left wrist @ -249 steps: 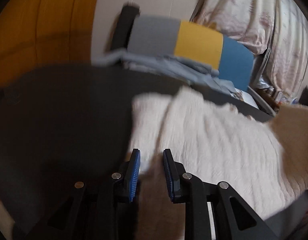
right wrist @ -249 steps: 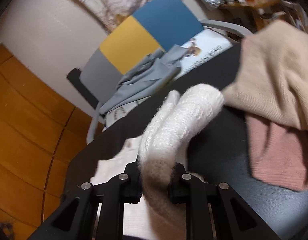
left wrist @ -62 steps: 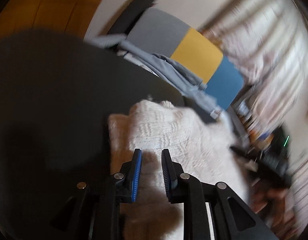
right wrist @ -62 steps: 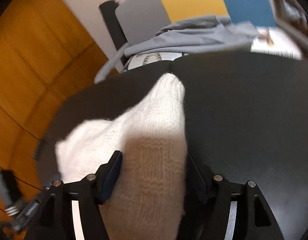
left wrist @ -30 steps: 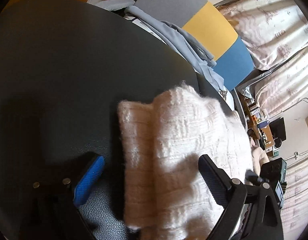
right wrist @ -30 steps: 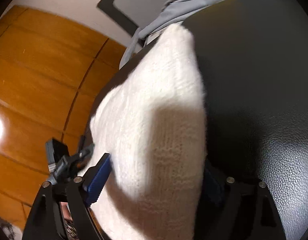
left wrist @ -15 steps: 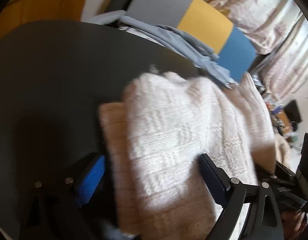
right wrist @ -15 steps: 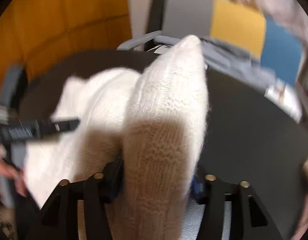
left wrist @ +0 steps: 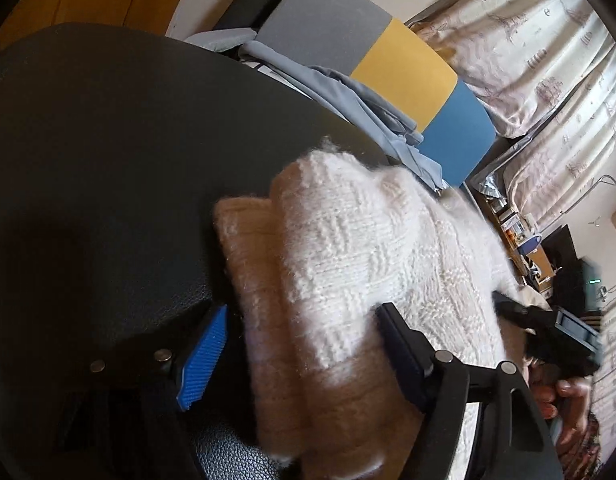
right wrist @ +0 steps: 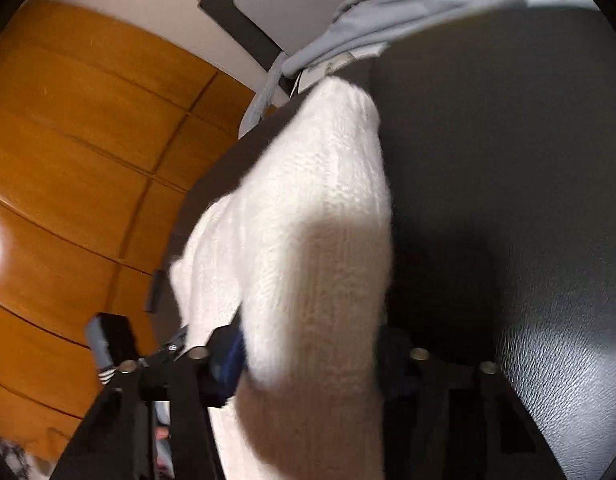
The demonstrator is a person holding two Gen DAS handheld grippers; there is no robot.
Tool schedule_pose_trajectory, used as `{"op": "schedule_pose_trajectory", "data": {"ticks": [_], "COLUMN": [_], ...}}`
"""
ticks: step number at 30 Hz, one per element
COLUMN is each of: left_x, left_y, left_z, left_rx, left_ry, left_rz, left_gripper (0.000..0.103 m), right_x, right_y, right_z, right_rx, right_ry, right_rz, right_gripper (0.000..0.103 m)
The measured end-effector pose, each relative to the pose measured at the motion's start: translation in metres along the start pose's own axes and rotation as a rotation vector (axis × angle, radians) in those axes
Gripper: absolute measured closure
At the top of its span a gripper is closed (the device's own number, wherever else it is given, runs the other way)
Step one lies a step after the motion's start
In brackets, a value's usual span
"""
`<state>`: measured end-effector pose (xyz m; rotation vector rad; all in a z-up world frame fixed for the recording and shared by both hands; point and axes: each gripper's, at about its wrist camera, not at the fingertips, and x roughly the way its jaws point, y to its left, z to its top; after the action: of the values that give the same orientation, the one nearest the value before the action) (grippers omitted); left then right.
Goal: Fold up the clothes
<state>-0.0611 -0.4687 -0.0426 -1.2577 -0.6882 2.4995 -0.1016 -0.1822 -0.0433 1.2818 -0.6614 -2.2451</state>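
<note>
- The folded white knitted sweater (left wrist: 348, 264) lies on the black leather table (left wrist: 107, 140).
- The left gripper (left wrist: 299, 340) is spread wide around it.
- The right gripper (right wrist: 308, 356) seems clamped on its thick fold, though blurred.

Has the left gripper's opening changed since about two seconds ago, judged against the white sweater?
Yes. The left gripper was nearly shut over the white sweater; now its jaws are spread wide, straddling the folded bundle on the black table.

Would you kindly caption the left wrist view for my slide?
Left tongs straddling a folded white knit sweater on the black table.
</note>
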Motion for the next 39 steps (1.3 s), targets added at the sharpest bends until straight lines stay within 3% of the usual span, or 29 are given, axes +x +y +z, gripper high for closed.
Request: {"op": "schedule_pose_trajectory", "data": {"ticks": [1, 4, 6, 8, 11, 15, 17, 19, 21, 22, 24, 28, 30, 32, 34, 39], "left_x": [-0.001, 0.005, 0.003, 0.004, 0.008, 0.02, 0.02, 0.018, 0.012, 0.01, 0.008, 0.006, 0.005, 0.007, 0.008, -0.002], "left_y": [-0.003, -0.008, -0.004, 0.003, 0.002, -0.03, -0.034, -0.025, -0.015, -0.008, 0.01, 0.011, 0.011, 0.009, 0.007, 0.001], "left_z": [-0.003, -0.007, -0.008, -0.007, 0.001, 0.012, 0.012, 0.01, 0.004, 0.001, -0.006, -0.009, -0.007, -0.003, -0.003, -0.012], "left_rx": [0.0, -0.026, -0.073, -0.149, -0.216, -0.082, -0.013, -0.04, -0.065, -0.09, -0.165, -0.142, -0.134, -0.125, -0.108, -0.103], "left_ry": [0.005, 0.006, -0.012, -0.016, 0.015, 0.12, 0.11, 0.094, 0.061, 0.043, 0.005, -0.018, -0.006, 0.008, 0.014, 0.01], "left_rz": [-0.011, -0.056, -0.088, -0.124, -0.123, -0.04, 0.026, 0.007, -0.024, -0.052, -0.132, -0.151, -0.151, -0.151, -0.144, -0.13], "left_gripper": [0.038, 0.039, 0.038, 0.034, 0.026, 0.025, 0.032, 0.042, 0.045, 0.046, 0.05, 0.049, 0.048, 0.045, 0.044, 0.038], "right_x": [-0.002, -0.008, 0.002, 0.011, -0.006, -0.008, -0.009, -0.015, -0.02, -0.025, -0.037, -0.036, -0.028, -0.014, -0.004, -0.026], "right_y": [0.017, 0.08, 0.084, 0.064, 0.028, 0.03, 0.029, 0.021, 0.015, 0.011, 0.0, -0.046, -0.067, -0.072, -0.065, -0.024], "right_z": [0.002, -0.01, -0.012, -0.009, -0.004, -0.002, -0.003, -0.003, -0.009, -0.009, -0.013, -0.005, 0.0, 0.002, 0.003, 0.009], "right_rx": [-0.107, -0.478, -0.521, -0.441, -0.29, -0.28, -0.284, -0.265, -0.234, -0.219, -0.182, 0.07, 0.203, 0.254, 0.217, 0.046], "right_ry": [-0.023, -0.086, -0.063, -0.025, -0.036, -0.039, -0.041, -0.042, -0.044, -0.05, -0.065, -0.054, -0.027, 0.02, 0.049, 0.0], "right_rz": [-0.076, -0.341, -0.406, -0.389, -0.27, -0.275, -0.286, -0.278, -0.238, -0.208, -0.14, 0.08, 0.212, 0.27, 0.239, 0.076], "right_gripper": [0.06, 0.061, 0.061, 0.061, 0.061, 0.059, 0.057, 0.05, 0.039, 0.031, 0.023, 0.022, 0.023, 0.024, 0.047, 0.061]}}
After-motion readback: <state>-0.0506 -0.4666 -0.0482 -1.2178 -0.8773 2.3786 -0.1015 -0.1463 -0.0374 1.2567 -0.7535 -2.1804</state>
